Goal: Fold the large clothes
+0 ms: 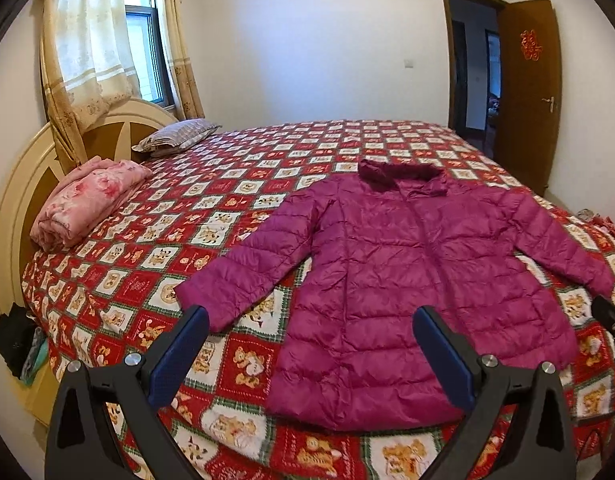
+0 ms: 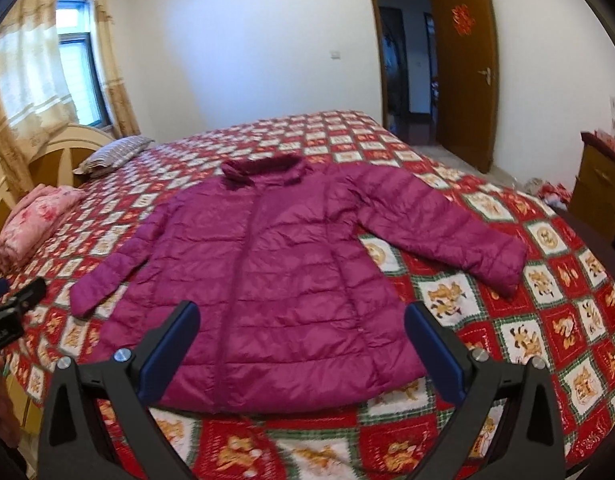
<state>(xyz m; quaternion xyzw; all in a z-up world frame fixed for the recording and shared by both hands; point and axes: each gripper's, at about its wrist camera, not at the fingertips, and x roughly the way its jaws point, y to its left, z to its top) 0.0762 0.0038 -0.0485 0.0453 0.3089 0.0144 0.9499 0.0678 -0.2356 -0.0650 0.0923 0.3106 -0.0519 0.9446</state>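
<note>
My left gripper (image 1: 311, 320) hangs spread wide and empty over the near edge of the bed (image 1: 243, 184), jaws framing the gap between the left sleeve cuff (image 1: 211, 300) and the hem. The magenta puffer jacket (image 1: 407, 280) lies flat, front up, collar away from me, its long axis running straight ahead from both tools. My right gripper (image 2: 301, 316), likewise released, sits over the hem; the right sleeve (image 2: 447, 224) stretches off rightward, probably the farther reach.

daylight from window (image 1: 145, 36) | soft shadows | fisheye-bent edges | slight blur
</note>
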